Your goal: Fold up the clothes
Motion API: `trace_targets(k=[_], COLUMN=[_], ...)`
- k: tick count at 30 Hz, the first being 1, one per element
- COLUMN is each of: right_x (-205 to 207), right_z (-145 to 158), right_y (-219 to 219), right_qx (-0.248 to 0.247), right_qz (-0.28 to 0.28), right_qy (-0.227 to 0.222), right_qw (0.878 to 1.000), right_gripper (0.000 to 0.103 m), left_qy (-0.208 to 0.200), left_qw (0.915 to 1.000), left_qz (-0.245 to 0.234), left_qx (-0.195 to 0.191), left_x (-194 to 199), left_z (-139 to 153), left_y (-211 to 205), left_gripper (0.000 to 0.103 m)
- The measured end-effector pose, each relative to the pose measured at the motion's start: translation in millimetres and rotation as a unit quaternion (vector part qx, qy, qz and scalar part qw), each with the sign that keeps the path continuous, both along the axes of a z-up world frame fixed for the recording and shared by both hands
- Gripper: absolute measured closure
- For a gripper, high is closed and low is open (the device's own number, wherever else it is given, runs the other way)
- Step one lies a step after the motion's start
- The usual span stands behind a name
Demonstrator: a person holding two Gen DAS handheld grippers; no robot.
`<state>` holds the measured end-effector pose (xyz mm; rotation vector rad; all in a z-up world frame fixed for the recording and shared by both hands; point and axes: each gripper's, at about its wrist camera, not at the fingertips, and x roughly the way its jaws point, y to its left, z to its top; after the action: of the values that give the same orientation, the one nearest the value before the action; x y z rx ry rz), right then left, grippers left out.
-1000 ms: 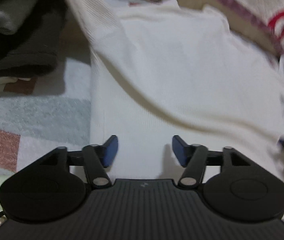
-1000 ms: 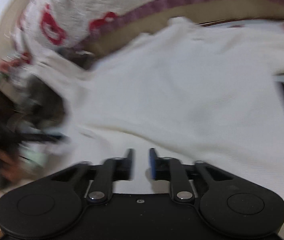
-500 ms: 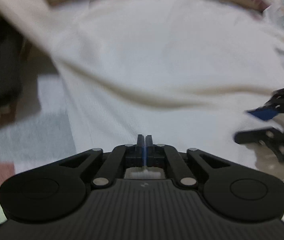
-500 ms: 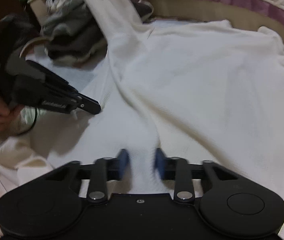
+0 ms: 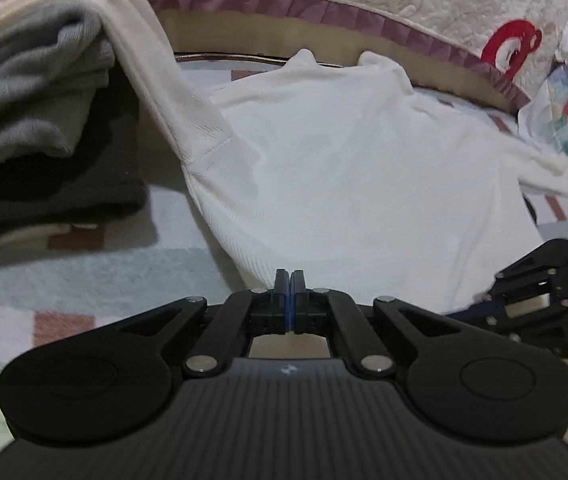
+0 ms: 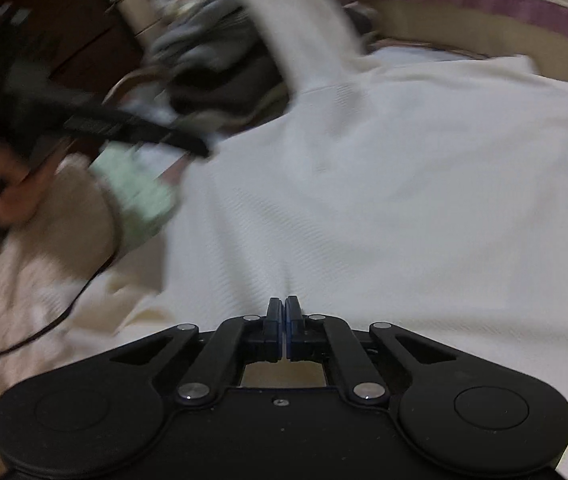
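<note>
- One white long-sleeved top (image 5: 356,168) lies spread on the bed.
- Two hand-held grippers, left (image 5: 289,280) and right (image 6: 283,307), each pinch its near hem.
- One stack of folded clothes (image 5: 40,128) sits beside it.

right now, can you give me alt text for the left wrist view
The left gripper is shut on the near hem of a white ribbed long-sleeved top spread on a pale checked blanket. One sleeve drapes over a pile of grey and dark folded clothes at left.
</note>
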<state>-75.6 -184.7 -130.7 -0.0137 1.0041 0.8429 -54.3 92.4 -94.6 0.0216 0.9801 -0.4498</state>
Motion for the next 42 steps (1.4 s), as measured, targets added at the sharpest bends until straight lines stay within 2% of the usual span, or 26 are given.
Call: trace_targets(k=[1, 3, 4, 5, 6, 7, 9, 12, 14, 15, 16, 18, 19, 21, 24, 26, 29, 31, 32, 34, 35, 36, 38, 39, 41, 42], right_x=[-1.5, 1.4, 1.9, 2.9, 2.0, 1.0, -1.9, -2.0, -3.4, -4.2, -4.9, -3.8, -3.2, -0.6, 3.6, 6.0, 2.1, 3.1, 5.2, 6.0, 3.9, -2.1, -10.0, -10.2, -0.9, 3.7], right_z=[-0.5, -7.8, -11.1, -11.3, -7.9, -4.5, 4.1, 11.7, 12.7, 12.1, 11.5, 8.9, 7.6, 2.2, -5.0, -12.0, -18.1, -23.0, -25.8, -32.1, -34.5, -33.9, -31.3, -29.1, -26.2, -24.7], right_y=[-1.9, -3.9, -5.7, -7.4, -11.1, -14.8, -22.7, -33.0, -34.0, -31.3, -28.6, -17.7, -12.2, -1.9, -0.1, -1.5, 5.5, 12.1, 14.7, 21.9, 26.1, 34.0, 44.7, 42.2, 19.8, 8.6], right_qx=[-0.009, -0.051, -0.067, -0.063, -0.045, -0.028, 0.013, 0.087, 0.123, 0.13, 0.137, 0.119, 0.11, 0.081, 0.059, 0.087, 0.143, 0.145, 0.151, 0.183, 0.195, 0.177, 0.119, 0.118, 0.162, 0.183], right_qz=[0.002, -0.019, -0.03, -0.042, -0.055, -0.069, -0.075, -0.072, -0.065, -0.057, -0.05, -0.032, -0.023, -0.011, -0.004, 0.032, 0.088, 0.104, 0.104, 0.111, 0.12, 0.135, 0.145, 0.14, 0.087, 0.061], right_qy=[0.002, -0.001, -0.001, 0.003, 0.005, 0.007, 0.012, 0.044, 0.058, 0.063, 0.067, 0.064, 0.063, 0.054, 0.06, 0.107, 0.159, 0.185, 0.195, 0.24, 0.259, 0.257, 0.231, 0.22, 0.219, 0.218], right_qw=[1.0, 0.999, 0.997, 0.997, 0.997, 0.997, 0.997, 0.993, 0.989, 0.988, 0.987, 0.99, 0.992, 0.995, 0.996, 0.99, 0.973, 0.966, 0.963, 0.947, 0.938, 0.94, 0.955, 0.958, 0.958, 0.957], right_gripper=[0.099, 0.1, 0.1, 0.1, 0.097, 0.094, 0.092, 0.078, 0.071, 0.068, 0.064, 0.059, 0.057, 0.051, 0.05, 0.049, 0.05, 0.051, 0.054, 0.075, 0.075, 0.075, 0.075, 0.074, 0.071, 0.067], left_qy=[0.013, 0.046, 0.065, 0.081, 0.096, 0.101, 0.118, 0.157, 0.183, 0.193, 0.195, 0.196, 0.187, 0.168, 0.139, 0.121, 0.13, 0.153, 0.156, 0.151, 0.142, 0.134, 0.115, 0.109, 0.095, 0.087], left_qw=[0.9999, 0.9985, 0.9971, 0.9963, 0.9952, 0.9949, 0.9923, 0.9843, 0.9781, 0.9758, 0.9755, 0.975, 0.9778, 0.9826, 0.9882, 0.9907, 0.9906, 0.9877, 0.9872, 0.9879, 0.9891, 0.9899, 0.9908, 0.9904, 0.9891, 0.9882], left_qz=[0.002, 0.03, 0.039, 0.029, 0.019, 0.0, -0.029, -0.066, -0.082, -0.086, -0.086, -0.094, -0.089, -0.078, -0.061, -0.05, -0.041, -0.033, -0.032, -0.029, -0.034, -0.038, -0.051, -0.054, -0.06, -0.061], left_qx=[0.004, 0.006, 0.002, -0.001, -0.002, 0.006, 0.022, 0.045, 0.054, 0.057, 0.055, 0.046, 0.035, 0.014, -0.018, -0.036, -0.002, 0.01, 0.01, 0.013, 0.018, 0.027, 0.051, 0.064, 0.096, 0.11], left_x=[2.3, 11.4, 15.7, 17.9, 19.4, 17.0, 14.7, 16.8, 22.7, 26.3, 28.9, 30.9, 27.1, 19.4, 7.9, 0.1, -11.9, -15.8, -14.9, -13.1, -12.4, -13.9, -21.0, -23.7, -31.9, -35.6], left_z=[-2.1, -8.1, -10.4, -12.1, -13.9, -16.0, -23.1, -39.0, -51.3, -56.9, -60.3, -62.0, -55.1, -41.4, -20.8, -8.1, -15.9, -25.0, -25.3, -21.6, -19.4, -17.1, -12.7, -11.1, -8.8, -7.1], left_y=[2.5, 8.6, 12.7, 14.9, 16.5, 13.7, 6.2, -8.5, -17.6, -21.1, -22.3, -20.9, -13.4, 1.7, 24.2, 38.7, 47.7, 51.0, 48.9, 45.9, 45.9, 47.9, 47.6, 48.3, 48.6, 49.4], left_gripper=[0.102, 0.097, 0.085, 0.075, 0.055, 0.045, 0.044, 0.031, 0.031, 0.034, 0.05, 0.095, 0.098, 0.1, 0.1, 0.101, 0.103, 0.103, 0.103, 0.103, 0.103, 0.103, 0.103, 0.103, 0.103, 0.103])
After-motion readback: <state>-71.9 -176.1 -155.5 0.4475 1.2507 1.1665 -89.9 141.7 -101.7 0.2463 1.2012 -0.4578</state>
